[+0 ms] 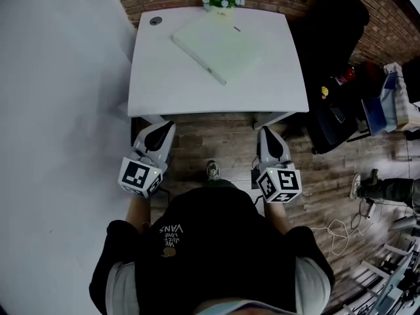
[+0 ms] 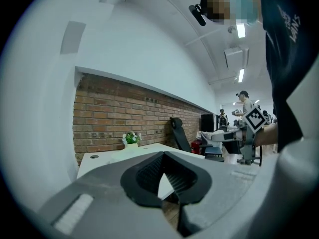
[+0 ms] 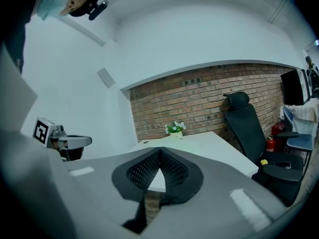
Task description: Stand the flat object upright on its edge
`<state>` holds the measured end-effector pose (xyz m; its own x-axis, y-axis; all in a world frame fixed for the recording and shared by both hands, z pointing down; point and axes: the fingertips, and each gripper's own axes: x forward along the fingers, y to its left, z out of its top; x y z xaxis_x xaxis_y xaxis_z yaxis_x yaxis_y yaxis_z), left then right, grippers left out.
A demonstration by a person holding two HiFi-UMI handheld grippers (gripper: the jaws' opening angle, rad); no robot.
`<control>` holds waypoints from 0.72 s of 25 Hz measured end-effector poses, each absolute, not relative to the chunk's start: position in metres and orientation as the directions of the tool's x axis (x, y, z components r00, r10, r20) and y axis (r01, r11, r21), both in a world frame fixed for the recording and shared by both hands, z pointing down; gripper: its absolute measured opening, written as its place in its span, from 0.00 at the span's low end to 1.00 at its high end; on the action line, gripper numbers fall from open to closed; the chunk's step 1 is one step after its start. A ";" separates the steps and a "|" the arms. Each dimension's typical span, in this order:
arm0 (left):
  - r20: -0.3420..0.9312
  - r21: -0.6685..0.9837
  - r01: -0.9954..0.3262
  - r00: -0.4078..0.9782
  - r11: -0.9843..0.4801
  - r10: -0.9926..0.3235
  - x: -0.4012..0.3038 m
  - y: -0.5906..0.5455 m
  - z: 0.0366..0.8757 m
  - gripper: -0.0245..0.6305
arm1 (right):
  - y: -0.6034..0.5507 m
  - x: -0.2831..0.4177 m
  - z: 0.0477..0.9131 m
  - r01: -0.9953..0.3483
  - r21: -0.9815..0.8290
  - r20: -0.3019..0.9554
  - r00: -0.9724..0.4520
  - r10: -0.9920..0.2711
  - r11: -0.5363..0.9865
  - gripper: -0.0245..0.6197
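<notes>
A flat pale green book-like slab [image 1: 216, 47] lies flat on the white table [image 1: 170, 84], toward the far middle, turned at an angle. My left gripper [image 1: 153, 139] hangs shut below the table's near left corner, off the table, with nothing in it. My right gripper [image 1: 270, 142] is shut and empty too, below the near right corner. In the left gripper view the jaws [image 2: 164, 176] meet at the tips, with the table [image 2: 114, 157] ahead. The right gripper view shows its jaws [image 3: 158, 171] closed, the table [image 3: 224, 151] beyond them.
A small pot of white flowers [image 1: 223, 0] stands at the table's far edge by the brick wall. A black office chair [image 1: 335, 28] and clutter crowd the right side. A white wall [image 1: 59, 110] runs along the left. Wooden floor [image 1: 216, 143] lies under me.
</notes>
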<state>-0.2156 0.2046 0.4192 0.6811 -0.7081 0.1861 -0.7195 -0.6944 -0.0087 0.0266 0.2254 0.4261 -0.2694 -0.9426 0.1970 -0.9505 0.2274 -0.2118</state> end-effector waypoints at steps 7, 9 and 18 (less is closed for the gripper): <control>0.202 -0.015 -0.734 0.663 -0.679 -0.721 -0.188 0.172 0.422 0.04 | 0.185 0.051 0.429 -0.943 -0.216 0.203 -0.296 -0.933 0.252 0.04; 0.206 -0.007 -0.746 0.651 -0.666 -0.731 -0.183 0.164 0.421 0.04 | 0.175 0.055 0.428 -0.939 -0.217 0.203 -0.310 -0.929 0.267 0.04; 0.218 0.025 -0.773 0.623 -0.634 -0.751 -0.167 0.137 0.422 0.04 | 0.138 0.058 0.428 -0.919 -0.223 0.189 -0.368 -0.911 0.325 0.04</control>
<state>-0.1671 0.1367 0.4217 0.6232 -0.7510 0.2183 -0.7729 -0.6341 0.0248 0.0576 0.1379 0.4280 -0.3676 -0.9106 0.1889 -0.9191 0.3247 -0.2232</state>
